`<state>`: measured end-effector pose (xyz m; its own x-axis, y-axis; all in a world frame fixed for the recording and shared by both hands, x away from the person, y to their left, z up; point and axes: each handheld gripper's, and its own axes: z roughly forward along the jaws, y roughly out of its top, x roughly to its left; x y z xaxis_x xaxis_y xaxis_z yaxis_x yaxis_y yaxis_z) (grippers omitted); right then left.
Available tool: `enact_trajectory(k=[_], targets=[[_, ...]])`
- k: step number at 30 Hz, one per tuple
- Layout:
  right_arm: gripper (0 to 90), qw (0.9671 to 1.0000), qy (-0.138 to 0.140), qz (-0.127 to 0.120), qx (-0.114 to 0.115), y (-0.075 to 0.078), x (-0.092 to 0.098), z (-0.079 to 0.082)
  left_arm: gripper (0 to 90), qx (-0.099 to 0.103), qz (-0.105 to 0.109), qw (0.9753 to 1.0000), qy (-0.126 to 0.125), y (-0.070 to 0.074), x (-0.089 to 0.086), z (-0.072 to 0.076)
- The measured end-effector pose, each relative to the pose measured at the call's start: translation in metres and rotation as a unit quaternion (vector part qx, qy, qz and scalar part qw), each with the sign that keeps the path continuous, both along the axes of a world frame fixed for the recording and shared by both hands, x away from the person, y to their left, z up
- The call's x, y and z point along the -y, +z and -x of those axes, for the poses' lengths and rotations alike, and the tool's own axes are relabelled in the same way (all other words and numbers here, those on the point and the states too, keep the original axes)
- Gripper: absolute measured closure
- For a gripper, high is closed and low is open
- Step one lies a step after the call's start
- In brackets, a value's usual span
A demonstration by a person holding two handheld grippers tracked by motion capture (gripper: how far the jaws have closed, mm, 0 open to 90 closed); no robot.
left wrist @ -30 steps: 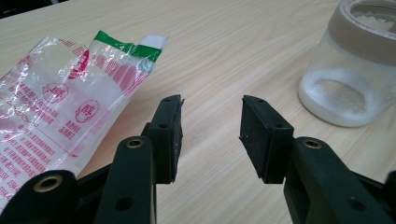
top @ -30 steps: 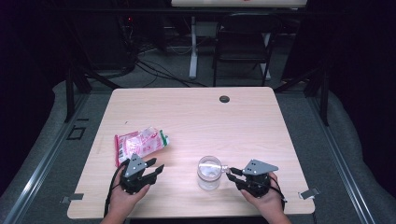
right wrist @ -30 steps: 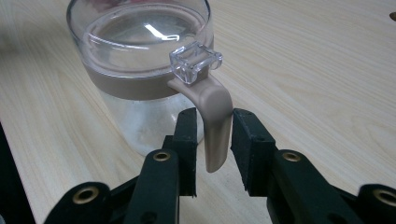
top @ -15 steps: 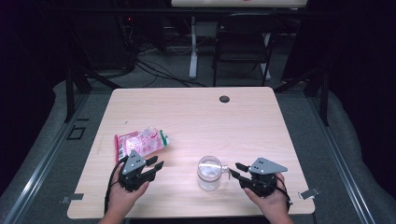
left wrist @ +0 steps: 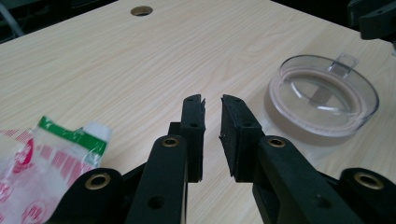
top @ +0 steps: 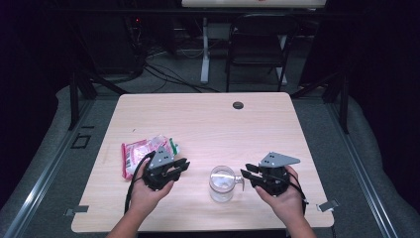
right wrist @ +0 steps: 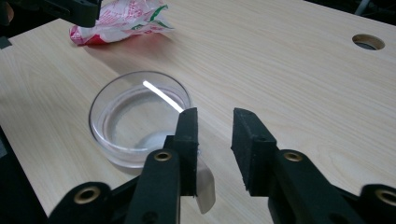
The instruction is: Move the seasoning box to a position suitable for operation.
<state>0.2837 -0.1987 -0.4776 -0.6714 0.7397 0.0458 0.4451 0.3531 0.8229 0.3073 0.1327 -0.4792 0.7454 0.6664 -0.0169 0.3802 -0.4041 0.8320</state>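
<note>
A clear glass cup with a small handle stands near the table's front edge, between my two grippers. My right gripper is just right of it, open; in the right gripper view the cup lies beyond the left jaw and its clear handle sits low beside that jaw. My left gripper is to the cup's left. In the left gripper view its jaws stand a narrow gap apart with nothing between them. A red, white and green snack packet lies just behind the left hand.
The light wooden table has a round cable hole near its far edge. A dark chair and cables stand on the floor beyond it. The packet lies at the lower left of the left gripper view.
The right gripper has shifted slightly near the cup's handle. The cup, the packet and the left gripper have stayed where they were.
</note>
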Motion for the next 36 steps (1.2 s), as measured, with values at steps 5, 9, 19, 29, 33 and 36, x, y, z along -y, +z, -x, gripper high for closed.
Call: enact_trajectory(k=[5,9,19,29,33,36], targets=[[79.2,1.0000,-0.007,0.000,-0.005,0.007,-0.005,-0.005,81.6,-0.009,0.005,0.9999,-0.011,0.002,0.011,-0.006],[85.5,1.0000,-0.004,-0.003,-0.001,0.010,-0.004,-0.003,85.3,-0.010,0.011,0.9996,-0.023,-0.002,0.017,-0.004],[90.0,1.0000,-0.003,-0.008,-0.003,0.001,-0.003,0.004,90.0,-0.022,-0.008,0.9988,-0.044,-0.015,0.029,0.007],[90.0,0.9999,0.003,0.003,-0.012,-0.010,-0.010,0.003,90.0,-0.042,-0.009,0.9966,-0.071,-0.022,0.030,0.009],[90.0,1.0000,0.003,0.004,-0.008,-0.011,-0.012,0.004,90.0,-0.054,-0.006,0.9950,-0.084,-0.025,0.030,0.009],[90.0,0.9999,0.003,0.005,-0.010,-0.012,-0.012,0.003,90.0,-0.057,-0.017,0.9936,-0.097,-0.027,0.033,0.010]])
